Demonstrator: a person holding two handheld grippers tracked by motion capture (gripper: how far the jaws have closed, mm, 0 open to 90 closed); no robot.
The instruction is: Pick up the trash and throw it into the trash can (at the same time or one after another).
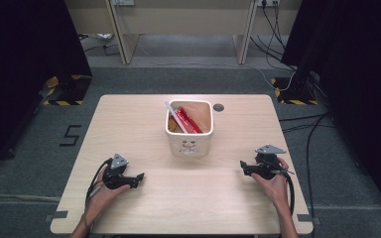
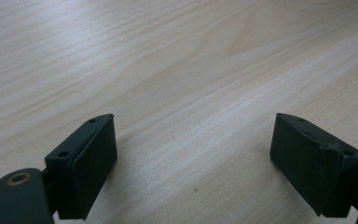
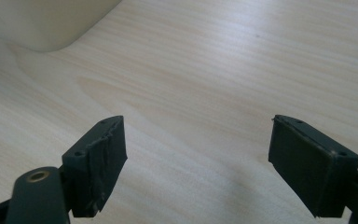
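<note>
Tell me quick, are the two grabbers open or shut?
Left gripper: open, holding nothing, over the table.
Right gripper: open, holding nothing.

Camera setup: one fixed overhead, two gripper-mounted.
High view looks forward and down on the table [image 1: 129,119]; both gripper views skim the tabletop closely, the right sharing the cream bin [image 3: 46,23] at 11 o'clock.

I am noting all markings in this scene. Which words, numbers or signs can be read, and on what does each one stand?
"5": black tape figure on the grey floor, left of the table.
Small dark print on the front of the cream container: too small to read.
Red packet in the container: no readable text.
</note>
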